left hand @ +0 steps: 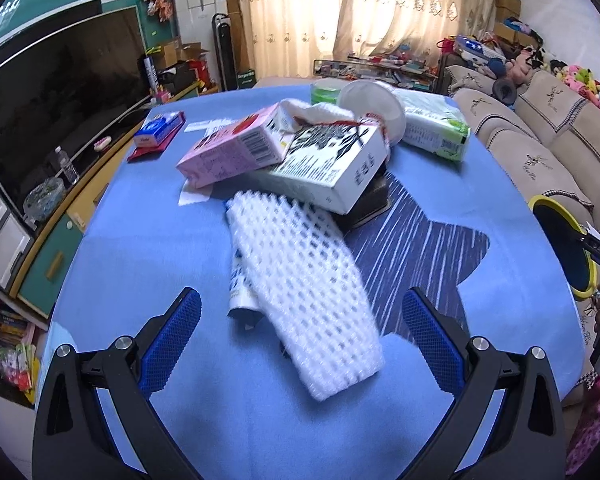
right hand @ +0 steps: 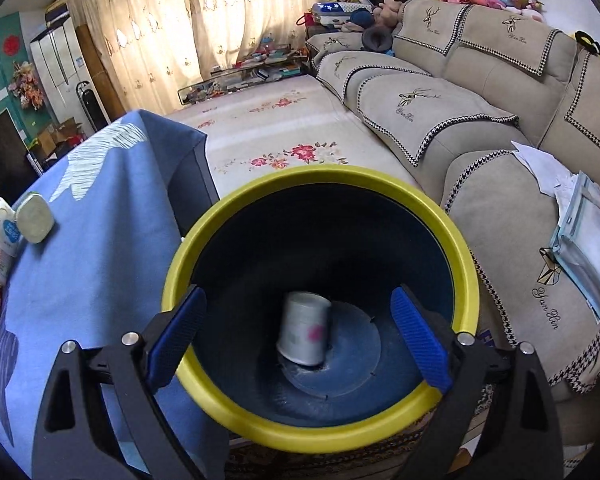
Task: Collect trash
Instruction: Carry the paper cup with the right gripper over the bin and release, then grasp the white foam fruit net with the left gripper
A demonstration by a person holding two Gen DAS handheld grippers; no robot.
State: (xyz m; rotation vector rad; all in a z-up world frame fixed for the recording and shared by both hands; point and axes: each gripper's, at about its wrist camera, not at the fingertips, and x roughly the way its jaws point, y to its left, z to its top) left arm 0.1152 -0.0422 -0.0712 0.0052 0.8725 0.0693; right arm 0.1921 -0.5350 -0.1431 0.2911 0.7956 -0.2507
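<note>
With the cup lying in the bin under the empty, wide-spread right fingers, close the equally empty, wide-open left fingers squarely across the foam net at twelve o'clock.

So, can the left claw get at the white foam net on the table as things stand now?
Probably yes. The left claw is open, and the foam net lies on top, straight ahead between its fingers, with nothing covering it.

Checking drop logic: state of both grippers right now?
Left gripper: open, holding nothing, over the foam net.
Right gripper: open, empty, above the bin; cup inside.
</note>
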